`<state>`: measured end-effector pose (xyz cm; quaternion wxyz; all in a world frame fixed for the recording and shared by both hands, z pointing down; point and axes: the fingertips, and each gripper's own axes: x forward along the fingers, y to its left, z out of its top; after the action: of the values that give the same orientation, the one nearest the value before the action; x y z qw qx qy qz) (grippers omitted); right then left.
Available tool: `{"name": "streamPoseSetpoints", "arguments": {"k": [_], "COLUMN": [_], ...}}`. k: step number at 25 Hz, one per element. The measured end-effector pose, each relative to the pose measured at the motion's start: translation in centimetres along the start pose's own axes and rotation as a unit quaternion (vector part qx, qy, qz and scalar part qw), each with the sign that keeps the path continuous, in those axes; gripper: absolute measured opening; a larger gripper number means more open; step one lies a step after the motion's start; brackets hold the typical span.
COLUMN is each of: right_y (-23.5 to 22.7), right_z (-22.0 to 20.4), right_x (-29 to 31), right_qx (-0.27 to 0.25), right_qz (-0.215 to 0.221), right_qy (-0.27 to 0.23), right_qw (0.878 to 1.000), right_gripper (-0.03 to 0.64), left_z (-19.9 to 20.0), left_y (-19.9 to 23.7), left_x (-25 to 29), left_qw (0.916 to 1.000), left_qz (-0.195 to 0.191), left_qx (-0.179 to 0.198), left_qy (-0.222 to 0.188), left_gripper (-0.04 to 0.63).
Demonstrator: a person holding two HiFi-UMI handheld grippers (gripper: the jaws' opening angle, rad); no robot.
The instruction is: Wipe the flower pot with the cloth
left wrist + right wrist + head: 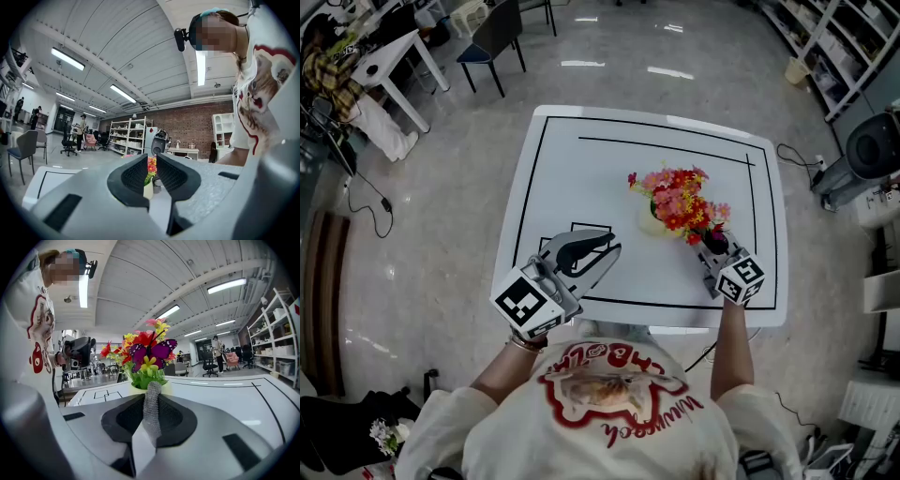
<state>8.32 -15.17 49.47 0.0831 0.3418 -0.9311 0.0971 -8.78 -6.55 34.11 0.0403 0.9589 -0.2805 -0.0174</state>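
A pale yellow flower pot (651, 221) with red, pink and orange flowers (680, 204) stands right of centre on the white table (572, 169). My right gripper (703, 238) is at the pot's near right side, shut on a strip of grey mesh cloth (151, 411). In the right gripper view the cloth stands up between the jaws, just before the pot's rim (165, 389) and the flowers (145, 352). My left gripper (616, 246) hovers over the table to the pot's left, apart from it. Its jaws (150, 158) stand a narrow gap apart, empty, with the pot (148, 190) seen through the gap.
Black lines mark a large rectangle and a small square (581, 228) on the table. A dark chair (492, 37) and a white side table (394, 56) stand at the far left. Shelving (844, 47) and a black machine (872, 145) are on the right, with a cable on the floor.
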Motion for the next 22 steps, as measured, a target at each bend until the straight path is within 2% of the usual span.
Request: {"name": "streamPoseSetpoints", "arguments": {"k": [22], "right_y": [1.3], "right_z": [-0.4], "right_x": [0.1], "right_qx": [-0.004], "right_qz": [-0.052], "right_qy": [0.002], "right_qw": [0.999], "right_gripper": [0.063], "left_z": [-0.2], "left_y": [-0.7], "left_x": [-1.1], "left_qw": [0.9993], "left_qz": [-0.037], "left_qx": [-0.001], "left_qy": [0.000], "left_gripper": [0.063]}}
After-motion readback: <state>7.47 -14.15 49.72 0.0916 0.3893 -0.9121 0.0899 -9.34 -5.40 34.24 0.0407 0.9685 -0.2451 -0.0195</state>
